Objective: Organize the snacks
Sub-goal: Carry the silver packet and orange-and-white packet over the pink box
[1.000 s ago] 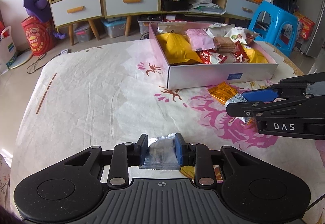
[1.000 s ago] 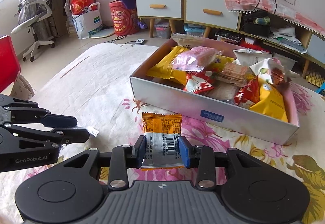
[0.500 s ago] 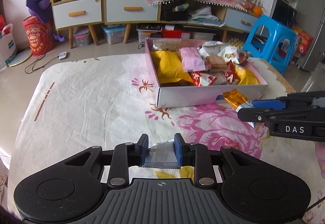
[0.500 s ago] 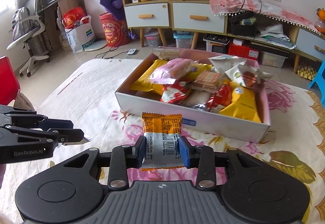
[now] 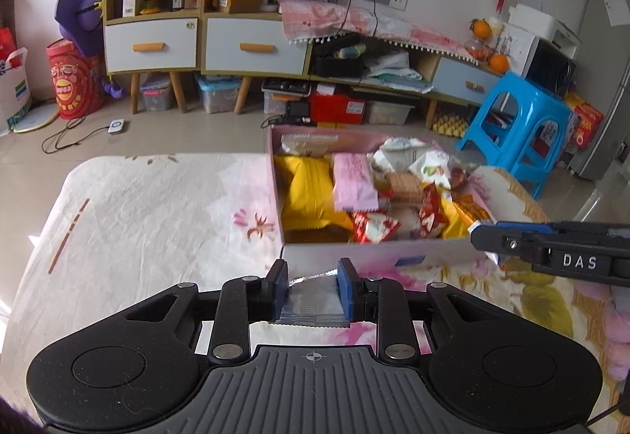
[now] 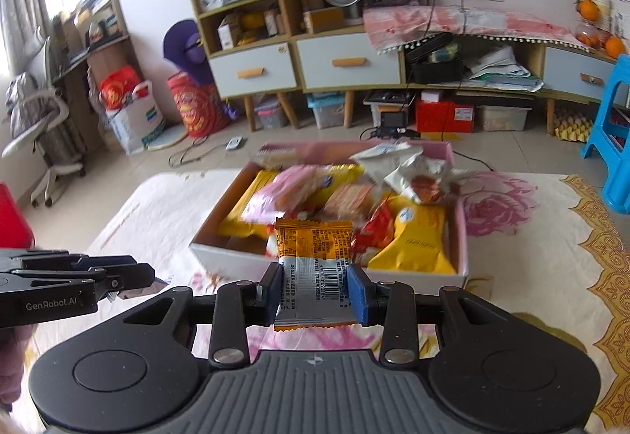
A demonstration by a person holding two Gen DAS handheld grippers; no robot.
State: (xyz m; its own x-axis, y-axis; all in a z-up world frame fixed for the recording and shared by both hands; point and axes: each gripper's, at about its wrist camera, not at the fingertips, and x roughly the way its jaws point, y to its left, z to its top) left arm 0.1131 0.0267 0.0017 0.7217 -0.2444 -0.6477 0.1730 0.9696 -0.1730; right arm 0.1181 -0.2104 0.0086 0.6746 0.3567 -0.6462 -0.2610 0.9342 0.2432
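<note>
A pink-and-white snack box (image 5: 354,258) (image 6: 417,278) full of packets stands on the flowered cloth. My left gripper (image 5: 311,294) is shut on a silver packet (image 5: 311,304), held above the cloth just in front of the box's near wall. My right gripper (image 6: 315,294) is shut on an orange-and-silver packet (image 6: 315,256), whose top reaches over the box's near edge. In the left wrist view the right gripper (image 5: 482,237) comes in from the right at the box's near right corner. In the right wrist view the left gripper (image 6: 147,276) shows at the left, level with the box front.
Inside the box lie yellow bags (image 5: 307,197), a pink packet (image 5: 352,184), red packets (image 5: 374,227) and white ones. A blue stool (image 5: 519,134) stands beyond the table at the right. Drawers and shelves (image 5: 197,44) line the far wall. Bare cloth (image 5: 138,217) spreads left of the box.
Both grippers have risen and come closer to the box with their packets. The orange packet, earlier over the cloth before the box, now overlaps its near wall.
</note>
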